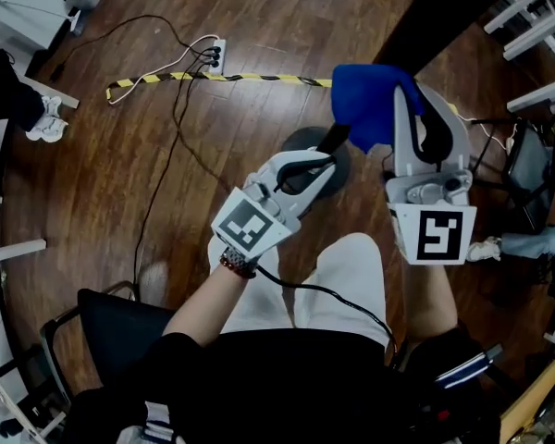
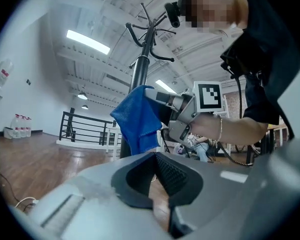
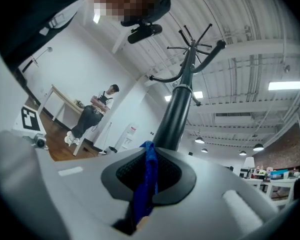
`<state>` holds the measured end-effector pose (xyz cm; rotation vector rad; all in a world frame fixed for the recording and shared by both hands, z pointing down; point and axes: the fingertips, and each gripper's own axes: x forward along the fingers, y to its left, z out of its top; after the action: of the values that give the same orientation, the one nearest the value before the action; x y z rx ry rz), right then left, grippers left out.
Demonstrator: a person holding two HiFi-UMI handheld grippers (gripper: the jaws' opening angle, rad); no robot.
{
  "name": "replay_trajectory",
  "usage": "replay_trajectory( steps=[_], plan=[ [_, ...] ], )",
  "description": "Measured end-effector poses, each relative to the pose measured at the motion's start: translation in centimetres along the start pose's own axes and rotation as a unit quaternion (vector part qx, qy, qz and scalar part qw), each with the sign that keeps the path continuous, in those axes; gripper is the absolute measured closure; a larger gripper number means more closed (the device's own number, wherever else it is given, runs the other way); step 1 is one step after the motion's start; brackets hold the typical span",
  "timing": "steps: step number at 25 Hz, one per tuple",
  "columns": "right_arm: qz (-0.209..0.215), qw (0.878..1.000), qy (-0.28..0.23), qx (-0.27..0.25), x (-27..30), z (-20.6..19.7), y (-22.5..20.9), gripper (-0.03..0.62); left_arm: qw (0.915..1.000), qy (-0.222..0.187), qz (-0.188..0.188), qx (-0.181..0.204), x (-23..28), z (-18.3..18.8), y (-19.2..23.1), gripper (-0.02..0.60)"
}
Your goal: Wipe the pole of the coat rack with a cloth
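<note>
Your right gripper (image 3: 149, 171) pinches the blue cloth (image 1: 365, 100) near the dark pole (image 3: 177, 114), left gripper (image 2: 157, 179) jaws spread, empty, cloth covering part of pole, cables (image 1: 171, 128) on far-left floor.

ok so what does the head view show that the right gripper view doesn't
Only the head view: the wooden floor from above, with a power strip, striped tape and the rack's round base.

Only the right gripper view: the pole rising to the hooks, ceiling lights, and a person by a table in the background.

Both: the blue cloth pinched in the right gripper.
</note>
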<state>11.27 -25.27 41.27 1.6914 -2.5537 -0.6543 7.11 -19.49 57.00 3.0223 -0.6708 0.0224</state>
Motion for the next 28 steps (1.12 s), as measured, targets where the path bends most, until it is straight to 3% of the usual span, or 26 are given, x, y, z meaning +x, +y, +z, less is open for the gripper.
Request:
replay_trajectory(
  steps=[4, 9, 14, 19, 24, 28],
  plan=[
    [-0.004, 1.000, -0.019, 0.001, -1.3, -3.6, -0.5, 0.571, 0.9996, -0.016, -0.001, 0.024, 2.2, -3.2, 1.3, 0.577],
    [0.001, 0.999, -0.039, -0.004, -2.3, -8.7, 2.8, 0.571, 0.9967, -0.052, 0.008, 0.062, 2.6, -7.8, 3.7, 0.577],
    [0.003, 0.999, -0.041, -0.003, -3.0, -12.3, 4.5, 0.571, 0.9977, -0.058, 0.016, 0.030, 3.4, -12.1, 4.7, 0.577],
    [0.013, 0.999, -0.038, 0.005, -3.6, -15.9, 5.5, 0.571, 0.9970, -0.069, 0.006, 0.035, 3.9, -15.3, 4.6, 0.577],
    [0.021, 0.999, -0.033, 0.008, -5.0, -19.0, 6.1, 0.571, 0.9975, -0.048, -0.001, 0.052, 4.2, -17.8, 3.4, 0.577],
    [0.020, 1.000, -0.020, 0.008, -4.8, -21.5, 7.2, 0.571, 0.9965, -0.077, -0.006, 0.032, 3.0, -17.9, 4.2, 0.575]
  ],
)
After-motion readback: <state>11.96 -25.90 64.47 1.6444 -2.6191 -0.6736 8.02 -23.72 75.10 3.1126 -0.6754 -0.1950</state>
